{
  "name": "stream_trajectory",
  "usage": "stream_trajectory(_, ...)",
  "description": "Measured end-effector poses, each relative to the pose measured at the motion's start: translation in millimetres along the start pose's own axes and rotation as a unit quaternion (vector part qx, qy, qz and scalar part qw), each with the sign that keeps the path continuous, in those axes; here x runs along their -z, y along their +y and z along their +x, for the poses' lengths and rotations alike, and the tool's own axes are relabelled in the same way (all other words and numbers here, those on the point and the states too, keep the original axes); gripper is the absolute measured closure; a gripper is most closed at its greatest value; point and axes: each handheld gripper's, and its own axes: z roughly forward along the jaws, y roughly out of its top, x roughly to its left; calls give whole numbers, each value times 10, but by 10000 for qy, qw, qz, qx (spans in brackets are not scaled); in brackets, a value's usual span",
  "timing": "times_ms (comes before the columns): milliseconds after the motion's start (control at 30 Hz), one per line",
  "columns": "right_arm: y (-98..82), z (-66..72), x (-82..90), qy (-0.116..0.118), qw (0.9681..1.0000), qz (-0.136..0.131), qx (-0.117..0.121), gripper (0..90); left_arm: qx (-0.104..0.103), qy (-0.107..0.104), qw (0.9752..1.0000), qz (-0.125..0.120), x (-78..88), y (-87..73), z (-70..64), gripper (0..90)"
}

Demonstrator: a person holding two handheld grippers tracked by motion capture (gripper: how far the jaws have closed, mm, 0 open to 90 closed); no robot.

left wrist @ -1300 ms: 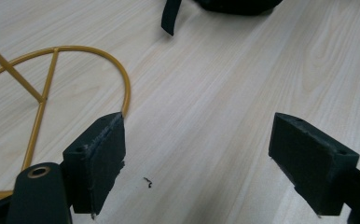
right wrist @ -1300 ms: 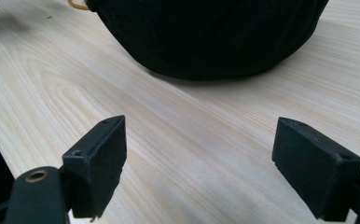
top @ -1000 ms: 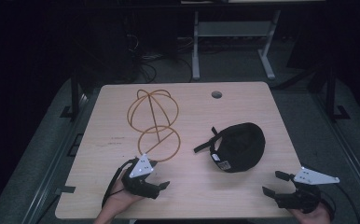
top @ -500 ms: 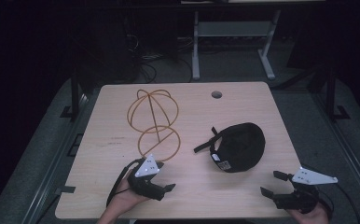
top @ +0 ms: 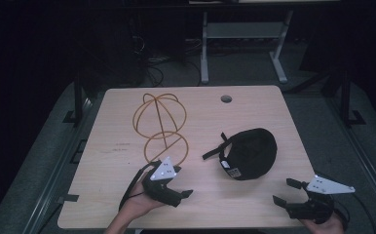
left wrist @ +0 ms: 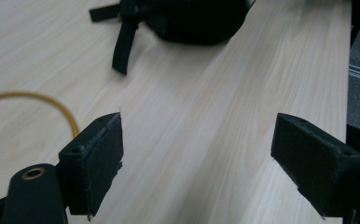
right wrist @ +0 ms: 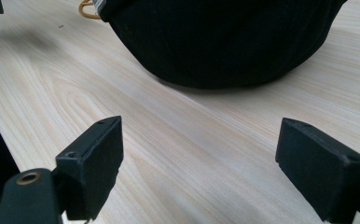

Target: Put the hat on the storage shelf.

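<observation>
A black cap (top: 248, 153) lies on the light wooden table (top: 254, 109), right of centre, with its strap (top: 214, 151) trailing left. A gold wire stand (top: 161, 124) with a round base ring stands left of centre. My left gripper (top: 182, 186) hovers near the front edge below the stand, open, its jaws pointing right toward the cap. In the left gripper view, the gripper (left wrist: 206, 163) holds nothing, with the cap (left wrist: 192, 18) ahead and the ring (left wrist: 38, 100) at left. My right gripper (top: 284, 191) sits open at the front right corner. The right gripper view has the gripper (right wrist: 199, 172) empty, close before the cap (right wrist: 225, 42).
A round cable hole (top: 226, 99) is in the table's far edge. Behind the table stand a white metal frame (top: 239, 39) and cables on a dark floor. Bare wood lies between the two grippers along the front edge.
My left gripper has shifted a little to the right, toward the cap. The right gripper, cap and stand have stayed put.
</observation>
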Motion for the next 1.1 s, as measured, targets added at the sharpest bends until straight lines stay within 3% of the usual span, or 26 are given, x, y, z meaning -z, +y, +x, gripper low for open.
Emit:
stream_trajectory(433,5,13,-11,55,10000,11,7,146,-555,-350,9978,114,-334,462,-105,174)
stream_trajectory(533,5,12,-10,57,10000,14,11,146,-562,-432,9974,90,-368,516,-115,196)
stream_trajectory(933,20,9,2,124,9999,-106,-54,146,-864,-684,9937,190,-589,843,-145,263)
stream_trajectory(1100,9,-4,-1,129,9999,-55,-66,146,-1033,-799,9908,345,-715,944,-150,311)
